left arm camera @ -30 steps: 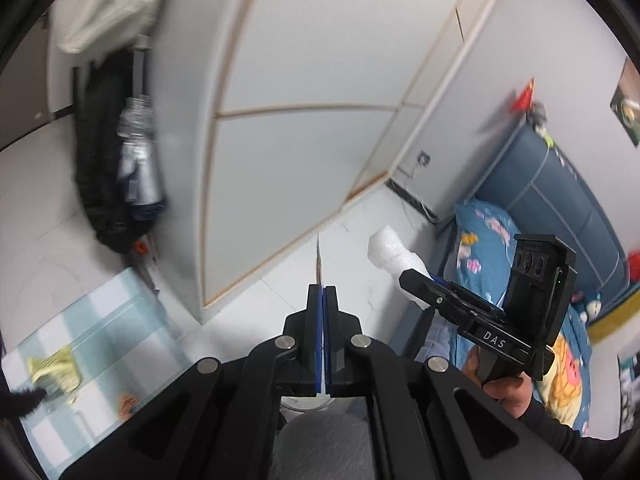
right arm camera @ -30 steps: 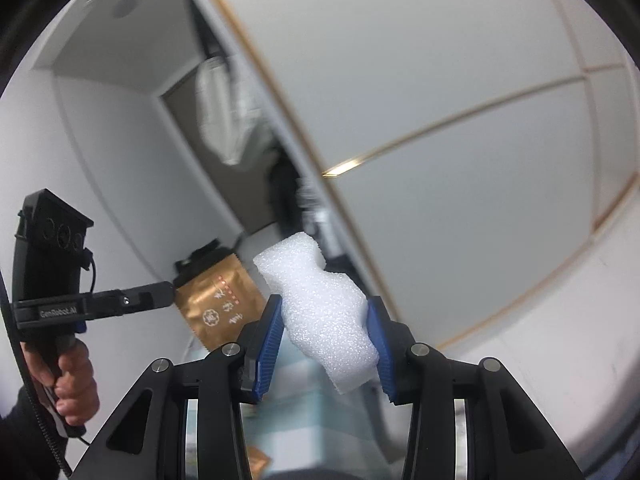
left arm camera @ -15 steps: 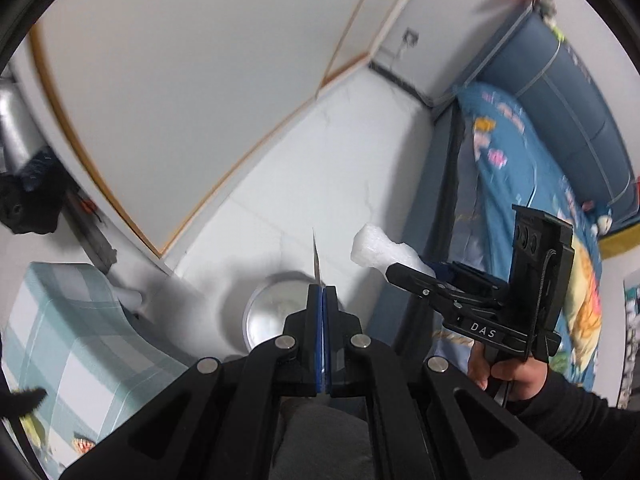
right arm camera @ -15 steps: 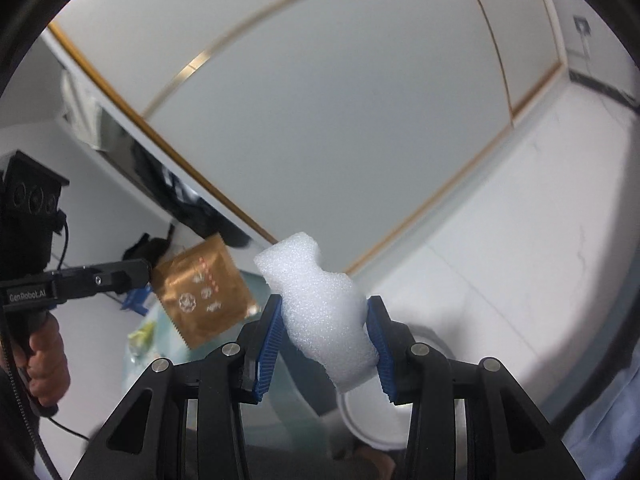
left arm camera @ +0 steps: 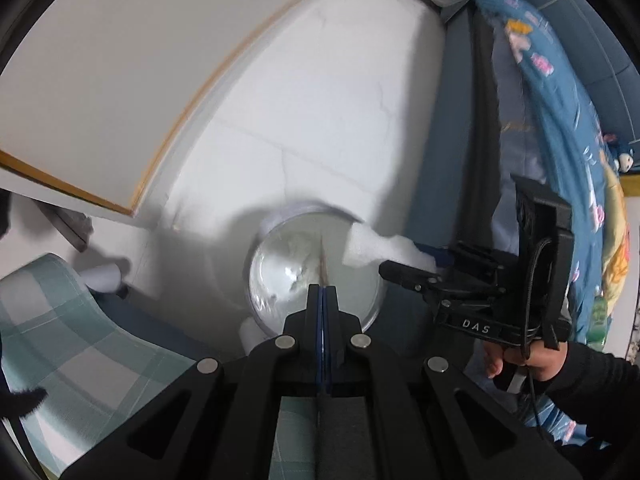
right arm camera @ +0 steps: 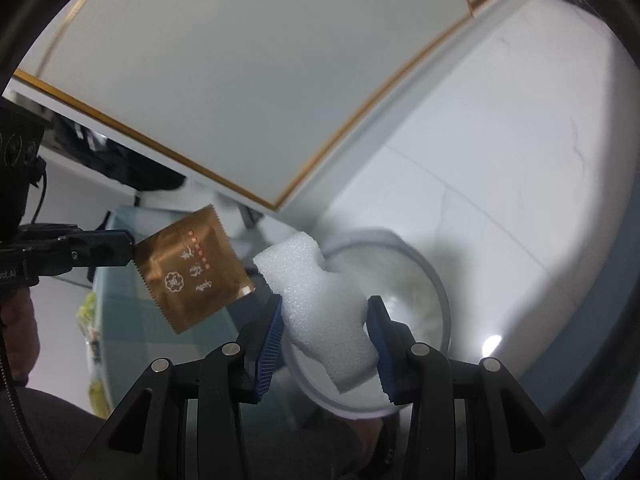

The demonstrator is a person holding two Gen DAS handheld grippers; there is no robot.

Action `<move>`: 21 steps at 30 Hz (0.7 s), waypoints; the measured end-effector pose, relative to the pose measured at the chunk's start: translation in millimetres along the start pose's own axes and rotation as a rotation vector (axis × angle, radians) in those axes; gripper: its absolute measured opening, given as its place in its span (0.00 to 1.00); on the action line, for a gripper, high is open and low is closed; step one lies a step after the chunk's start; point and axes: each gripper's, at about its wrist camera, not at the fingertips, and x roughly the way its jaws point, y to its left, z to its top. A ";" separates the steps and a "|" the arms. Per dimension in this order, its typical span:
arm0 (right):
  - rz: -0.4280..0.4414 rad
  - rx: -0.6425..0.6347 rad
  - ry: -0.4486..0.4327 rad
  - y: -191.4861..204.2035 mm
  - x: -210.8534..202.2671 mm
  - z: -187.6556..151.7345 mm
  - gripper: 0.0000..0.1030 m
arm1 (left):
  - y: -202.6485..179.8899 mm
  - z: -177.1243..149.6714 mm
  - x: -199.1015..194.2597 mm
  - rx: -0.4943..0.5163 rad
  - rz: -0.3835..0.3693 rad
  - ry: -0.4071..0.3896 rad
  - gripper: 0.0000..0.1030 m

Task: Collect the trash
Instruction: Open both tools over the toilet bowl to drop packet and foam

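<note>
My left gripper (left arm camera: 322,292) is shut on a flat brown foil packet, seen edge-on (left arm camera: 322,260) in the left wrist view and face-on (right arm camera: 194,268) in the right wrist view, where the left gripper (right arm camera: 130,246) shows at the left. My right gripper (right arm camera: 326,320) is shut on a white foam block (right arm camera: 320,300); that gripper (left arm camera: 400,270) and its foam (left arm camera: 376,248) show in the left wrist view too. Both are held above a round white trash bin (left arm camera: 264,248) lined with a clear bag, on the white floor (right arm camera: 424,272).
A table with a green checked cloth (left arm camera: 68,320) is at the left, with small wrappers on it (right arm camera: 90,312). A white wardrobe with gold trim (right arm camera: 248,80) is behind. A blue bed with patterned bedding (left arm camera: 560,128) is at the right.
Both views have tilted down from the wardrobe to the floor. Both grippers, still holding the packet and the foam, have come over the trash bin.
</note>
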 end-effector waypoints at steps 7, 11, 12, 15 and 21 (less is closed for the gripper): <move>-0.008 0.035 0.087 -11.2 41.1 -14.0 0.41 | 15.5 4.6 36.6 -0.043 -0.032 0.079 0.00; -0.017 0.053 0.115 -9.9 62.8 -15.9 0.41 | 20.4 8.3 56.1 -0.073 -0.062 0.110 0.00; -0.017 0.054 0.119 -13.0 64.8 -21.3 0.41 | 21.6 8.4 59.8 -0.076 -0.064 0.119 0.00; -0.022 0.050 0.139 -13.1 72.7 -24.0 0.42 | 22.0 7.8 68.2 -0.053 -0.065 0.121 0.00; -0.031 0.050 0.168 -14.0 81.2 -24.9 0.50 | 32.9 6.4 80.1 -0.106 -0.087 0.112 0.00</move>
